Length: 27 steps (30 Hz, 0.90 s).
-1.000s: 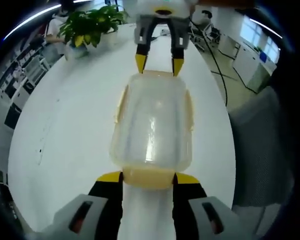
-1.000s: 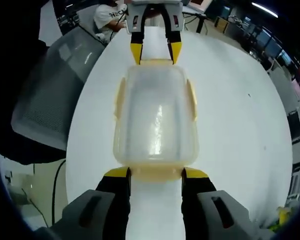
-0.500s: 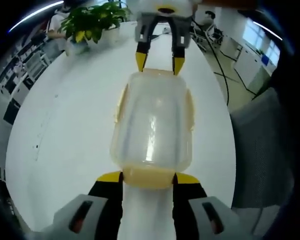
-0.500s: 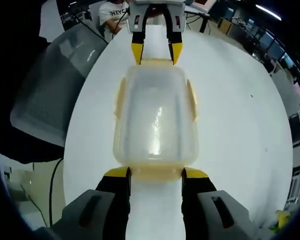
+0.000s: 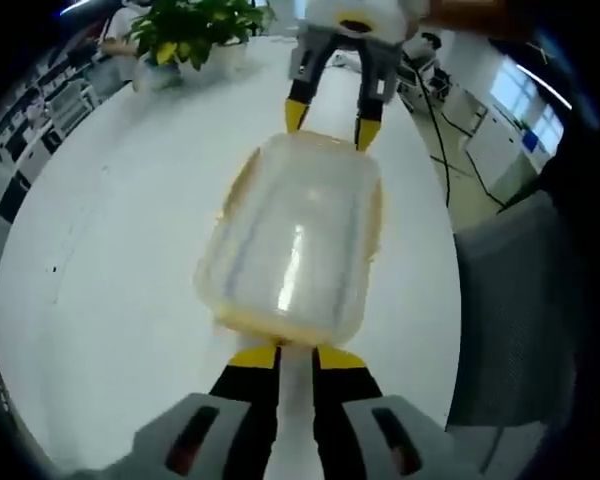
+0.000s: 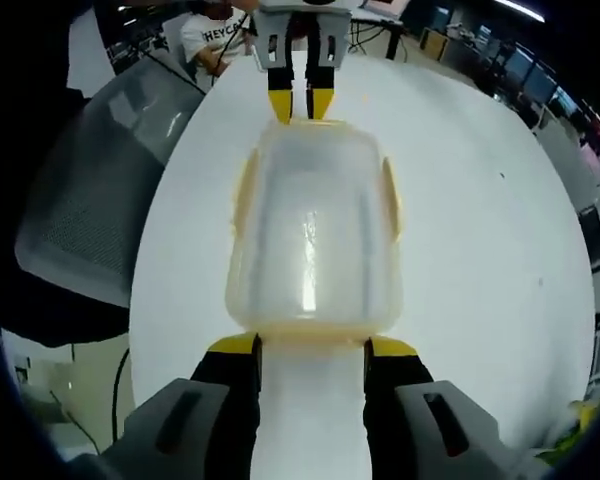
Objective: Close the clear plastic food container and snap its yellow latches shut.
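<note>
Latching, end latches

Left gripper (image 5: 296, 358) jaws nearly closed at container (image 5: 292, 240) near end, probably pinching the yellow latch (image 5: 280, 331). Right gripper (image 6: 311, 346) jaws spread wide, straddling the opposite end. Container lies mid-table (image 6: 480, 250), lid on; free surface all round, plant (image 5: 195, 25) beyond

Both views are bright and evenly lit from overhead; ceiling strip lights (image 6: 508, 9) show as streaks near the edges. A narrow white glare line runs along the clear plastic food container lid (image 5: 290, 245). Shadows on the round white table (image 6: 480, 260) are faint. Fisheye bending curves and softens the surroundings, which are slightly blurred
</note>
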Tool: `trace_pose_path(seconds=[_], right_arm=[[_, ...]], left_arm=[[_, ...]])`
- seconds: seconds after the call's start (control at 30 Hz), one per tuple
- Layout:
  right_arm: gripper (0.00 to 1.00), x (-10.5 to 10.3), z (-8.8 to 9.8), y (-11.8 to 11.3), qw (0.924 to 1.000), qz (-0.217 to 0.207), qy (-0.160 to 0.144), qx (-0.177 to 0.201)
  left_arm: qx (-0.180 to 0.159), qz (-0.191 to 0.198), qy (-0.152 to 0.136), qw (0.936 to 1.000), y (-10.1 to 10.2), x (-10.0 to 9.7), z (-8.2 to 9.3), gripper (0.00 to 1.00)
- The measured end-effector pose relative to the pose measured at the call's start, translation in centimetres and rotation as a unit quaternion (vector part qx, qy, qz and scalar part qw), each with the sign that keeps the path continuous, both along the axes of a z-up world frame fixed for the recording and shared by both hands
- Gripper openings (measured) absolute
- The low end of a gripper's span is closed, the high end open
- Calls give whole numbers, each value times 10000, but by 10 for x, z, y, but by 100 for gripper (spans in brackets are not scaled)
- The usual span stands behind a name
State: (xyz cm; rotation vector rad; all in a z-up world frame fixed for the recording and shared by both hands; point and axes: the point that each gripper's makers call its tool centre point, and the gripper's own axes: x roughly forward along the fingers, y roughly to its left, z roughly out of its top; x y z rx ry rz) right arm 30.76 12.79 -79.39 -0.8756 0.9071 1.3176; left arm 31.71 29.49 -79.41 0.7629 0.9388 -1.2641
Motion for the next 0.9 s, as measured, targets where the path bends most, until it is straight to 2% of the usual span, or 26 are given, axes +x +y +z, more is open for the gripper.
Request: trace_pose_path(seconds=[0.07, 0.3, 0.4, 0.53, 0.67, 0.73, 0.8, 0.9], right_arm=[[37, 4, 1, 0, 9999, -5, -127, -33], [38, 3, -3, 1, 9995, 243, -165, -136], [39, 4, -5, 2, 9993, 260, -179, -182], [39, 5, -5, -1, 9997, 201, -77, -116], [38, 4, 0, -7, 9999, -89, 130, 47], [33, 4, 0, -15, 9995, -241, 207, -57], [33, 1, 4, -15, 9984, -450, 324, 127], [33, 4, 11, -18, 9945, -890, 405, 380]], left_arm=[[6, 44, 4, 10000, 0, 0, 0, 8], [93, -18, -6, 10000, 1, -2, -2, 13], [167, -82, 14, 9998, 0, -7, -5, 15], [146, 37, 114, 9998, 2, -8, -7, 17], [84, 169, 173, 9997, 4, -9, -6, 19], [109, 317, 261, 9991, 9, -10, -7, 21], [65, 507, 339, 9981, 14, -11, -6, 23], [-262, 866, 547, 9944, 12, -15, 0, 25]])
